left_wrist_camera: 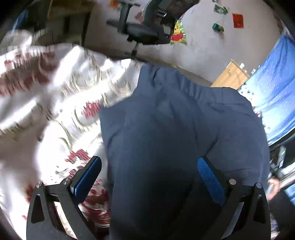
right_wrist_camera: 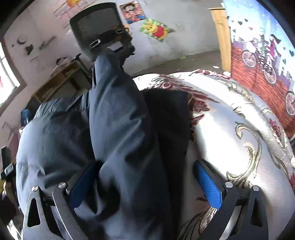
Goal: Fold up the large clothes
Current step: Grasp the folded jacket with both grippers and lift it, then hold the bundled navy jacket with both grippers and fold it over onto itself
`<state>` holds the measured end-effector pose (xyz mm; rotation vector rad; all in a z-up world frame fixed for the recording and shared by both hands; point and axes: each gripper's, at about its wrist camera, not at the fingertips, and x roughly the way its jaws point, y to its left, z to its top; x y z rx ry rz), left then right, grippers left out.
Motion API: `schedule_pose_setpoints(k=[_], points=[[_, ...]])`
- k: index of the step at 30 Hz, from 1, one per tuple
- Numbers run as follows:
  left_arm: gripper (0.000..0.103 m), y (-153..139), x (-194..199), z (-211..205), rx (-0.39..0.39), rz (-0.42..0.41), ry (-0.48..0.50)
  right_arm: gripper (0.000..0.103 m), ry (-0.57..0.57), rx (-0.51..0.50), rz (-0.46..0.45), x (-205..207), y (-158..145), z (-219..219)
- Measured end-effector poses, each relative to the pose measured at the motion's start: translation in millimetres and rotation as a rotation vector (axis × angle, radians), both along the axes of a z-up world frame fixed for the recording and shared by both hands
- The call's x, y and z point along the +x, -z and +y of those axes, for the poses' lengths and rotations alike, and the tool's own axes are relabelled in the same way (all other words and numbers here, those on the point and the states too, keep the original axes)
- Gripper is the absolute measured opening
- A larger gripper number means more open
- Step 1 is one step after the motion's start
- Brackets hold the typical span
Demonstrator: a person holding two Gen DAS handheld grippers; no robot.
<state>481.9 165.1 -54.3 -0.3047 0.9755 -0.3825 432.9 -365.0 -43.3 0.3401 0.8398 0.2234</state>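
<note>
No containers are visible in either view. The navy garment [left_wrist_camera: 177, 129] lies on a bed cover [left_wrist_camera: 55, 96] that is white with red floral and gold scroll patterning; in the left wrist view the cloth spreads from the far edge of the cover toward the camera, its gathered hem running along that far edge. The left gripper [left_wrist_camera: 149, 177] has its jaws spread wide, blue pads on either side of the fabric, the cloth passing between them without being pinched — released. In the right wrist view the same navy garment [right_wrist_camera: 118, 129] rises in a long ridge of folds, one part lifted toward the far edge of the bed cover [right_wrist_camera: 239, 129], with a darker flat layer lying beside it on the cover. The right gripper [right_wrist_camera: 145, 177] is likewise spread apart: its left finger sits against the bunched cloth, its right finger stands over bare cover — nothing clamped. The left view is motion-blurred over the cover's pattern. Room: a black mesh office chair [right_wrist_camera: 97, 31] stands beyond the bed; a Winnie-the-Pooh poster [right_wrist_camera: 156, 29] and a cartoon poster [right_wrist_camera: 131, 12] hang on the pale wall; a wooden shelf unit [right_wrist_camera: 59, 81] stands at left under a window; a wooden post [right_wrist_camera: 223, 37] adjoins a blue-and-red printed curtain [right_wrist_camera: 261, 55] showing bicycles.
</note>
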Motion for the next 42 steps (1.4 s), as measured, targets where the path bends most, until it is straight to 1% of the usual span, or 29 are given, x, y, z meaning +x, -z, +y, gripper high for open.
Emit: schedule_pose_setpoints(k=[2,6,9,15,18,21,24,26,28,35,38,40,42], points=[[0.102,9,1,5,-0.064,0.026,0.005,0.103,0.003,0.006,-0.035,-7,4,0],[0.102,18,2,11,-0.128,0.064,0.018,0.103,0.018,0.003,-0.107,-17,10,3],[0.102,19,3,11,-0.128,0.070,0.028,0.103,0.023,0.002,-0.137,-21,11,4],[0.102,18,5,16,-0.135,0.082,0.047,0.103,0.019,0.014,-0.163,-25,13,1],[0.102,18,4,10,-0.129,0.087,0.062,0.103,0.025,0.008,-0.181,-26,14,2],[0.102,22,13,8,-0.139,0.109,0.063,0.103,0.031,0.004,-0.184,-28,15,3],[0.102,26,17,13,-0.160,0.124,0.045,0.103,0.054,-0.023,-0.149,-32,11,5],[0.102,27,16,14,-0.160,0.127,0.038,0.103,0.076,-0.046,-0.126,-35,6,5],[0.102,25,13,13,-0.151,0.127,0.040,0.103,0.073,-0.047,-0.098,-35,5,5],[0.102,28,15,16,-0.174,0.162,0.045,0.103,0.028,0.049,0.016,-19,10,-1],[0.102,29,13,16,-0.173,0.168,0.046,0.103,-0.012,0.093,0.061,-12,11,1],[0.102,32,15,18,-0.195,0.184,0.046,0.103,-0.017,0.120,0.088,-7,12,2],[0.102,38,14,23,-0.241,0.214,0.039,0.103,-0.011,0.134,0.096,-4,12,2]])
